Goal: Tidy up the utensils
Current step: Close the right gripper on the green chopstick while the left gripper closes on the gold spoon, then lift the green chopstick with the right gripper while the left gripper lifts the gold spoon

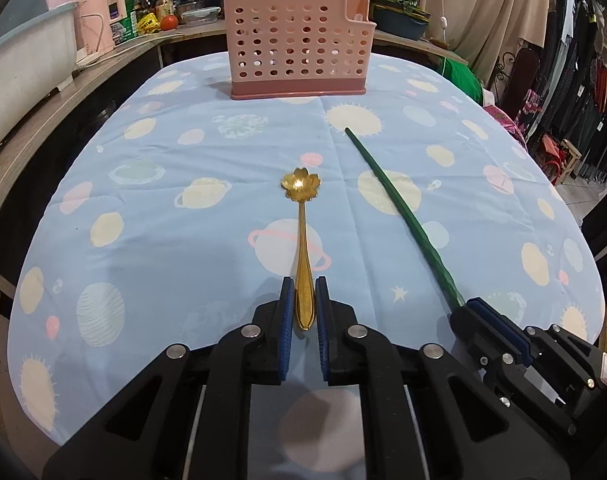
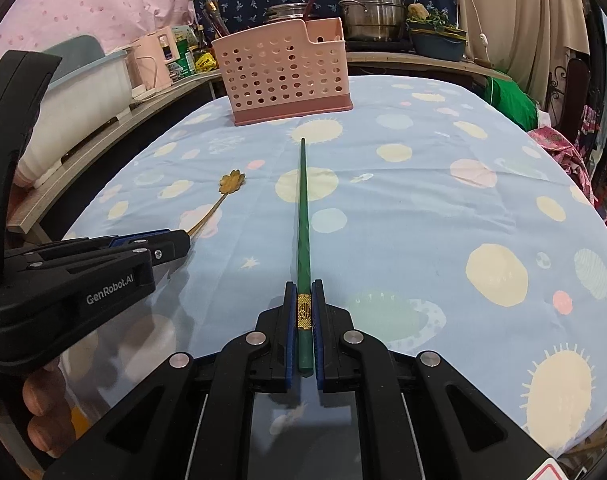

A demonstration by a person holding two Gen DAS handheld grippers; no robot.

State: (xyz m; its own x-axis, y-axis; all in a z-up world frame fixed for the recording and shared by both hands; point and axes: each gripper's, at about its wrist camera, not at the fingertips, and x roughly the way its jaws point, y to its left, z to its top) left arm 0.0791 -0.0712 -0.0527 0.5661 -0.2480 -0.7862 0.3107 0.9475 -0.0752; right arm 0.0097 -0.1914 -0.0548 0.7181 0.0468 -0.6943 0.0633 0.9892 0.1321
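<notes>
Listing what you hold. Left gripper [image 1: 303,300]: jaws narrowed around the broad handle end of the gold flower-bowl spoon [image 1: 302,240], blue pads beside the metal on both sides; whether they already press it you cannot quite tell from this view. Spoon lies flat on the planet-print tablecloth [image 1: 183,220], long axis running straight away from your fingers, bowl at the far end. Right gripper [image 2: 304,312]: closed on the thick end of the green chopstick [image 2: 303,208], gripping at its gold patterned band; chopstick points far, its tip near the pink perforated utensil caddy [image 2: 283,72]. Caddy stands upright at the far edge, dead ahead of both utensils, nearer the chopstick tip than the spoon bowl. Both items need lifting and carrying forward. Legible writing: "GenRobot.AI" on the left gripper's housing; the chopstick band's marking is unreadable.
</notes>
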